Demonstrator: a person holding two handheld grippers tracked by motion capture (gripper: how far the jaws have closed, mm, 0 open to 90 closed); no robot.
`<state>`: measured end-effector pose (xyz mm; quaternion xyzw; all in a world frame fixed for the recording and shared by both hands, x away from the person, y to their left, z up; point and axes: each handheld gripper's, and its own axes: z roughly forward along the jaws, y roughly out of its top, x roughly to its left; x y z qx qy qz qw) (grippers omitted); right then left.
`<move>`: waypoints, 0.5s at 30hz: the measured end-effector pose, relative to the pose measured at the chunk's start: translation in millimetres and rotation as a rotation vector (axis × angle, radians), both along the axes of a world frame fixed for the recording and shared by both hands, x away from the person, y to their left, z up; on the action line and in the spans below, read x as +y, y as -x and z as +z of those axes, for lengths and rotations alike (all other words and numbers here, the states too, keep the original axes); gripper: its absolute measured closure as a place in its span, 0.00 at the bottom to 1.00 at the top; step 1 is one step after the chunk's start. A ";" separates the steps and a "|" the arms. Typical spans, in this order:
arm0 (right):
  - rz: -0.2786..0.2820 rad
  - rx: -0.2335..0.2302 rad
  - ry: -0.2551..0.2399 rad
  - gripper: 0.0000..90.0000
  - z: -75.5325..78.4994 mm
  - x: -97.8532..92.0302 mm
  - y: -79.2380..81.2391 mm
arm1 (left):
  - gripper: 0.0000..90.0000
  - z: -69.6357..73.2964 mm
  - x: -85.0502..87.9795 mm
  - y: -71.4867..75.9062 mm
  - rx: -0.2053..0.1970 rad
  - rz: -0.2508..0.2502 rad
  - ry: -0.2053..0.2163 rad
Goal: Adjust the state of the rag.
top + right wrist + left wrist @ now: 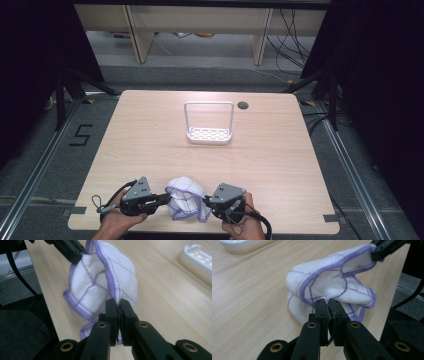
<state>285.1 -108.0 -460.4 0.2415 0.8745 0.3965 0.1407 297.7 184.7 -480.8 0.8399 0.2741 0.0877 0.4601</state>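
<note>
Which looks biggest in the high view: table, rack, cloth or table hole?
1. table
2. rack, about like the cloth; the cloth sits nearer the camera, so unsure
3. table hole

a lab recording bay: a wooden table framed by black curtains, floor rails, loose cables and a taped floor number.

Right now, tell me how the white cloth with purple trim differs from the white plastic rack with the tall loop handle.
The white cloth with purple trim is soft and bunched; the white plastic rack is rigid and stands upright. The cloth sits at the near table edge, pinched by the left gripper and right gripper; the rack stands mid-table, untouched. The cloth has purple stitching; the rack is plain. Both are mainly white and rest on the wooden table.
</note>
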 end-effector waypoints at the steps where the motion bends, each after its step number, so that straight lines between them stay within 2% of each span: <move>1: -0.010 -0.006 -0.013 0.97 4.3 -4.4 -1.3 | 0.95 4.0 2.0 -0.6 -0.018 -0.005 -0.003; 2: -0.010 -0.006 -0.013 0.97 4.3 -4.4 -1.3 | 0.95 4.0 2.0 -0.6 -0.018 -0.005 -0.003; 3: -0.010 -0.005 -0.034 0.97 10.4 -11.1 -3.2 | 0.95 6.9 2.6 -0.2 -0.016 -0.005 -0.008; 4: -0.010 -0.005 -0.034 0.97 10.4 -11.1 -3.2 | 0.95 8.7 3.9 -1.1 -0.028 -0.013 -0.001; 7: -0.033 -0.009 -0.075 0.97 24.9 -23.5 -5.0 | 0.96 20.6 7.2 -2.3 -0.040 -0.034 -0.010; 8: -0.033 -0.009 -0.075 0.97 24.9 -23.5 -5.0 | 0.96 25.4 7.1 -2.7 -0.047 -0.041 -0.004; 9: -0.038 -0.027 -0.084 0.97 34.4 -29.7 -5.5 | 0.96 36.1 6.6 -5.2 -0.060 -0.072 -0.026; 11: -0.040 -0.031 -0.090 0.97 39.0 -32.2 -5.9 | 0.96 40.5 4.8 -5.8 -0.056 -0.069 -0.019; 13: -0.061 -0.030 -0.094 0.97 51.2 -39.1 -7.9 | 0.96 48.7 2.4 -12.8 -0.074 -0.089 -0.026; 14: -0.061 -0.030 -0.094 0.97 51.2 -39.1 -7.9 | 0.96 52.5 1.2 -17.0 -0.080 -0.092 -0.029; 15: -0.056 -0.046 -0.095 0.97 57.5 -43.8 -12.9 | 0.96 59.2 -0.4 -27.4 -0.085 -0.094 -0.035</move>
